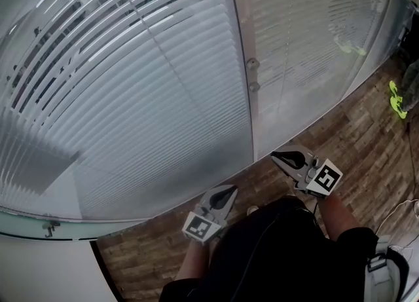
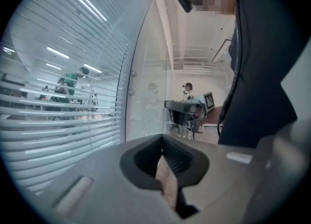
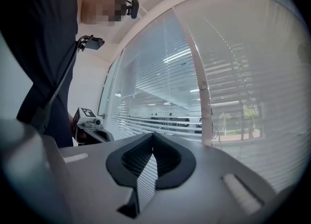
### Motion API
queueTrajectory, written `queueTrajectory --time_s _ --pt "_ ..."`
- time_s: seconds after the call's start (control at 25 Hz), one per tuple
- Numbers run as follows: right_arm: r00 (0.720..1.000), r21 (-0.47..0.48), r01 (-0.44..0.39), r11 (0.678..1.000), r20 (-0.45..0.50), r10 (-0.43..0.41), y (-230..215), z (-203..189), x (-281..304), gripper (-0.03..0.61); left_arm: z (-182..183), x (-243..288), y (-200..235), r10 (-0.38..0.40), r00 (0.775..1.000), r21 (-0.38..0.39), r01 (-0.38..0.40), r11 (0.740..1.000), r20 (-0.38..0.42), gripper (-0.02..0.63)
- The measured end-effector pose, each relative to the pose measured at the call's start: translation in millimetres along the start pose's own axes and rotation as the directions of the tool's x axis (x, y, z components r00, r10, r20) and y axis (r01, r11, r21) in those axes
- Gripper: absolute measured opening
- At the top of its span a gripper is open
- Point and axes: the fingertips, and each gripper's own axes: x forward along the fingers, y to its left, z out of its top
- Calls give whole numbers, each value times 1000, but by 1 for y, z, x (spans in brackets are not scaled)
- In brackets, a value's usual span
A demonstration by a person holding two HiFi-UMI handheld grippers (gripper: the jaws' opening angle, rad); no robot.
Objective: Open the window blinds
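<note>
White slatted window blinds [image 1: 131, 97] hang behind a glass wall ahead of me. In the upper left their slats stand apart, so the space beyond shows through the gaps. A thin rod [image 1: 171, 65] runs slantwise down across them. A pale upright frame post [image 1: 241, 32] carries two round knobs [image 1: 253, 65]. My left gripper [image 1: 224, 197] is low in the head view, shut and empty, short of the glass. My right gripper [image 1: 287, 160] is shut on nothing, beside the foot of the post. The blinds [image 2: 58, 121] also fill the left gripper view, and the blinds [image 3: 160, 101] show in the right gripper view.
Wood-patterned floor [image 1: 366, 137] lies under me and to the right. A yellow-green object [image 1: 395, 97] sits at the right edge and a white cable [image 1: 399, 212] lies lower right. A white ledge with a metal hook [image 1: 49, 227] is at lower left.
</note>
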Motion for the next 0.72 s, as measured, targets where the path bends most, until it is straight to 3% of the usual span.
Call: queueTrajectory --time_s 0.72 --pt "989 -11 -146 989 0 146 -39 13 -51 6 34 74 -29 87 996 47 -88 995 27 5"
